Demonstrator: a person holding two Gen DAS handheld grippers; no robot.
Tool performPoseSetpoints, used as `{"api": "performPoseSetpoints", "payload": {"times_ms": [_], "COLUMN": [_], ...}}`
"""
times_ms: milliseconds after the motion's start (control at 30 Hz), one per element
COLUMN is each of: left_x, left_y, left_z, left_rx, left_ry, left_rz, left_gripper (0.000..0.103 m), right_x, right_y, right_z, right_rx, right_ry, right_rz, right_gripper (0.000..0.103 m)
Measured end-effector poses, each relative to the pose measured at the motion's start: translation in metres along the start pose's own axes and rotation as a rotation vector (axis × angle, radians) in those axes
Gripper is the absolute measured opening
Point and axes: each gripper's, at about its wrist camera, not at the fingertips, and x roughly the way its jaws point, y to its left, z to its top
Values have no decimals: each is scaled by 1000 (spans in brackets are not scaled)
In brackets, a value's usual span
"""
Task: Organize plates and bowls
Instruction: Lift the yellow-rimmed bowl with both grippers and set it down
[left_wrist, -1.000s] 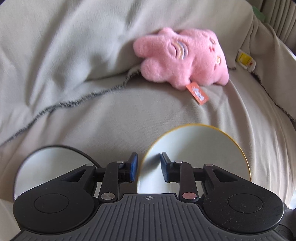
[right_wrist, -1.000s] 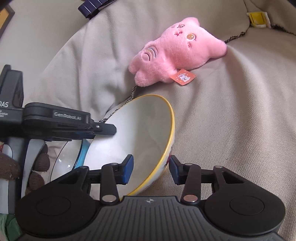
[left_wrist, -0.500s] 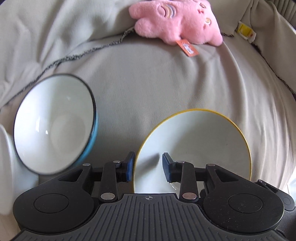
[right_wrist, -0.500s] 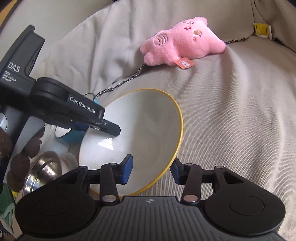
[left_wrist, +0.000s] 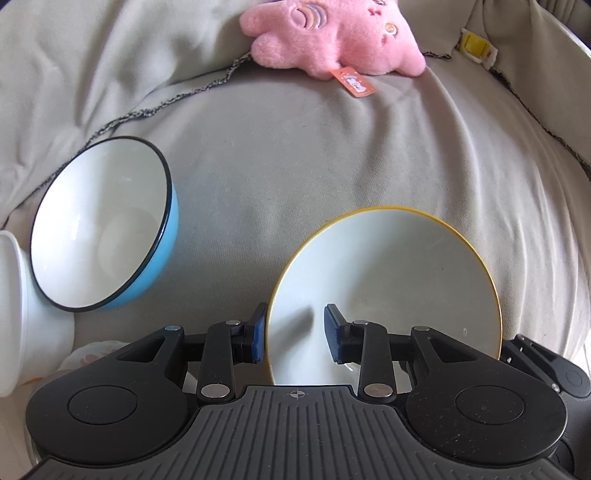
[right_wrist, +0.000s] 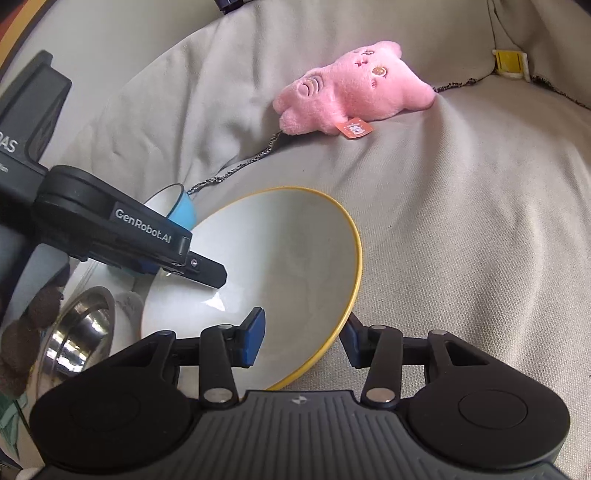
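Observation:
A white bowl with a yellow rim (left_wrist: 399, 280) is held tilted above the grey sofa cover; it also shows in the right wrist view (right_wrist: 280, 266). My left gripper (left_wrist: 294, 338) straddles its left rim with the jaws apart. My right gripper (right_wrist: 303, 341) straddles its right rim, one finger inside and one outside, also apart. A blue bowl with a white inside (left_wrist: 103, 225) lies tipped on the sofa at the left, and shows small in the right wrist view (right_wrist: 177, 206).
A pink plush toy (left_wrist: 332, 37) lies at the back of the sofa (left_wrist: 295, 158). A white container (left_wrist: 18, 314) stands at the far left. A steel bowl (right_wrist: 77, 332) sits at lower left in the right wrist view. A yellow tag (right_wrist: 509, 62) is at the back right.
Both grippers and the yellow-rimmed bowl have drawn back from the plush toy. The blue bowl has come fully into the left wrist view, and the steel bowl into the right.

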Motion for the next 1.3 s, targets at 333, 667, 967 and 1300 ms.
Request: {"api": "performPoseSetpoints", "payload": {"times_ms": [333,667,967,1300], "left_x": [-4,-10,-9,-7], "left_y": [-8,-13,-25,-26], "left_z": [-10,-22,-25,-27], "left_rx": [25,26,87,90], "left_ry": [43,6,-36,-38], "left_rz": [28,71,156,160], "left_gripper": [35,31,32,32], "right_x": [-5,-4,-3,-3], "right_y": [-3,-4,-3,-2], "right_z": [1,1,0,-1], "right_rx": [5,5,2,2], "right_ry": [-4,-5,-2,-5], "right_rz": [19,9,2,3], "right_gripper": [45,45,45,45]}}
